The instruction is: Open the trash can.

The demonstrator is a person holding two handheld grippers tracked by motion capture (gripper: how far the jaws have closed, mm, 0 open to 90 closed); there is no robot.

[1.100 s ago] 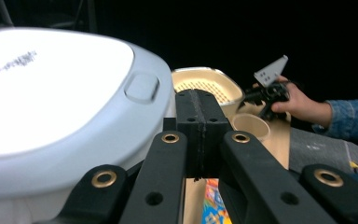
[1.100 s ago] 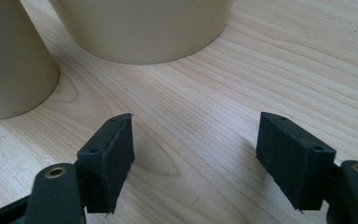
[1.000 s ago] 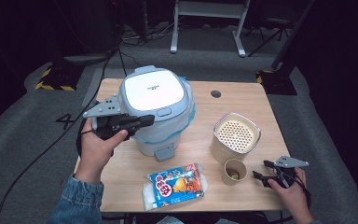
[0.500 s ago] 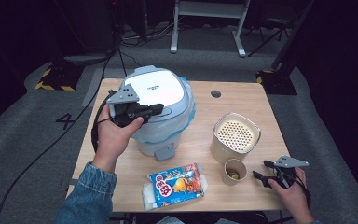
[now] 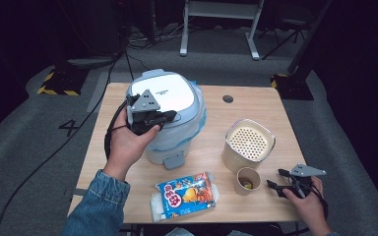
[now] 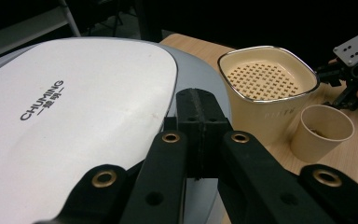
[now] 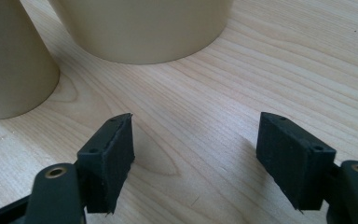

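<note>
A pale blue pedal bin with a white lid (image 5: 172, 91) stands on the left half of the wooden table (image 5: 256, 105). My left gripper (image 5: 166, 118) hovers over the lid's front, shut with nothing between its jaws. In the left gripper view the closed fingertips (image 6: 198, 119) sit just above the white lid (image 6: 74, 107). My right gripper (image 5: 274, 179) rests low at the table's front right, open, just right of a paper cup (image 5: 246, 181). In the right gripper view its pads (image 7: 109, 158) stand apart over bare wood, with the cup (image 7: 9, 60) to the left.
A cream container with a perforated top (image 5: 250, 142) stands behind the cup. A colourful snack packet (image 5: 187, 194) lies near the front edge. The bin's grey pedal (image 5: 173, 161) juts toward me. A cable hole (image 5: 228, 99) sits at the back.
My left hand has carried its shut gripper rightward from the bin's left side to over the lid. The right hand has stayed where it was.
</note>
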